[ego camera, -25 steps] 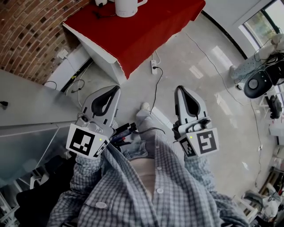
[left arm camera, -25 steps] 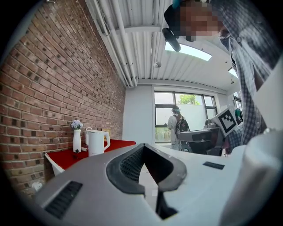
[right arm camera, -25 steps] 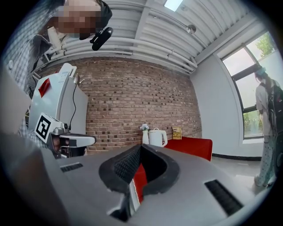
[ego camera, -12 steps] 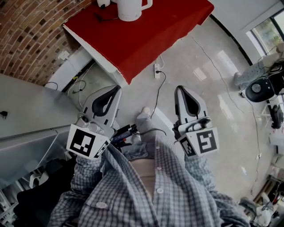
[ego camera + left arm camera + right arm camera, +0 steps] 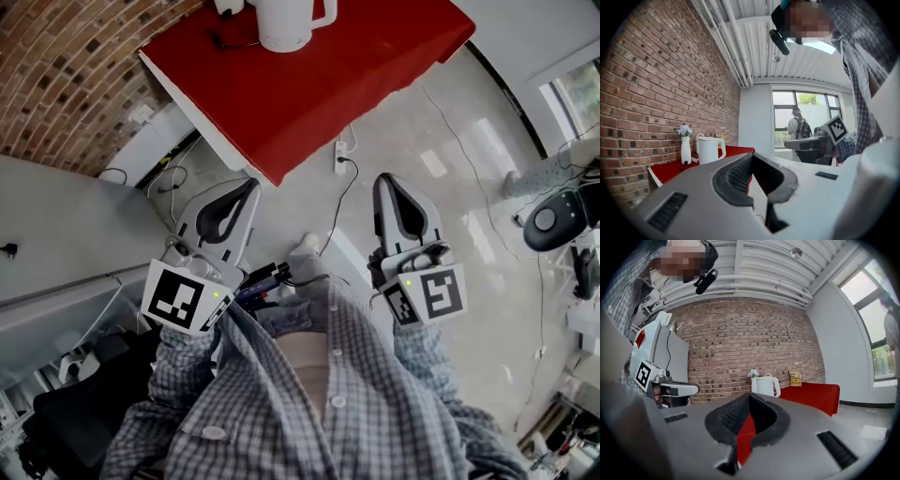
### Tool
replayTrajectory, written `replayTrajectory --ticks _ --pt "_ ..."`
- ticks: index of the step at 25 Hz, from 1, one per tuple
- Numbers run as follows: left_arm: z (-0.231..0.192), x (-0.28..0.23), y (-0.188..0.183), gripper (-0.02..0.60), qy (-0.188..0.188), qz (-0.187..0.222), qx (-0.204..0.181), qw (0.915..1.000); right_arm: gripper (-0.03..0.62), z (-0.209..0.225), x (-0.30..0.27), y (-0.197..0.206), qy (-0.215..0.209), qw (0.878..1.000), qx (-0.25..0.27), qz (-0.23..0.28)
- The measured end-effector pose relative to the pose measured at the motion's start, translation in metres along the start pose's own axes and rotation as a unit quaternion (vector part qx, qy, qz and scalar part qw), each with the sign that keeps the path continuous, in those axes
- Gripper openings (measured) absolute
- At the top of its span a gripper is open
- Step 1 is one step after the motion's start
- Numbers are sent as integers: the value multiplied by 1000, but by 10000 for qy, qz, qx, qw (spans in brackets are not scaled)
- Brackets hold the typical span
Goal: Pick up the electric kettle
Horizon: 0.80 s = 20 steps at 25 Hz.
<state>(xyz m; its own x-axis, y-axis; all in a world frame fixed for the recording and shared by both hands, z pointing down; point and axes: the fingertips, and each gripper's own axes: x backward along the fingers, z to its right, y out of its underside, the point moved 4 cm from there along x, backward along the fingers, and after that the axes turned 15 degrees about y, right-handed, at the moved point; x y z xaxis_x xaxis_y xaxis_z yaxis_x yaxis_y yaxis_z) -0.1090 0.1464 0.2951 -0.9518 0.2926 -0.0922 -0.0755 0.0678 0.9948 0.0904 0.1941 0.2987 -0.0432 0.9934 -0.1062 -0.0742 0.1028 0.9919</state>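
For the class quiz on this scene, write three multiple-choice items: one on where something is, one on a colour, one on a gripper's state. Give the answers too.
1. Where does the electric kettle stand?
A. on a chair
B. on the red-covered table
C. on a shelf

2. What colour is the kettle?
A. white
B. black
C. green

3. What is the state of the right gripper?
A. fingers wide apart
B. fingers closed on the kettle
C. fingers closed together, holding nothing

Answers:
1 B: the head view shows it on the red cloth.
2 A: its body and handle are white.
3 C: the fingers meet in the right gripper view, and the kettle is far ahead.
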Motion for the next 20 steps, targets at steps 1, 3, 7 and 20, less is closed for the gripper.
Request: replayTrajectory --ticks 1,3,7,20 --pt "-5 -3 -2 0 -74 -2 -15 10000 6 3 -6 -2 -18 10000 15 23" --pt "-16 -9 -7 0 -260 37 -33 9996 6 9 -16 -7 -73 9998 151 85" --pt "-33 -16 -17 0 -512 98 -118 9986 6 16 -34 -16 -232 9983 484 235" --pt "-51 -36 -25 0 -743 220 -125 9969 6 39 -58 -18 -184 9978 598 204"
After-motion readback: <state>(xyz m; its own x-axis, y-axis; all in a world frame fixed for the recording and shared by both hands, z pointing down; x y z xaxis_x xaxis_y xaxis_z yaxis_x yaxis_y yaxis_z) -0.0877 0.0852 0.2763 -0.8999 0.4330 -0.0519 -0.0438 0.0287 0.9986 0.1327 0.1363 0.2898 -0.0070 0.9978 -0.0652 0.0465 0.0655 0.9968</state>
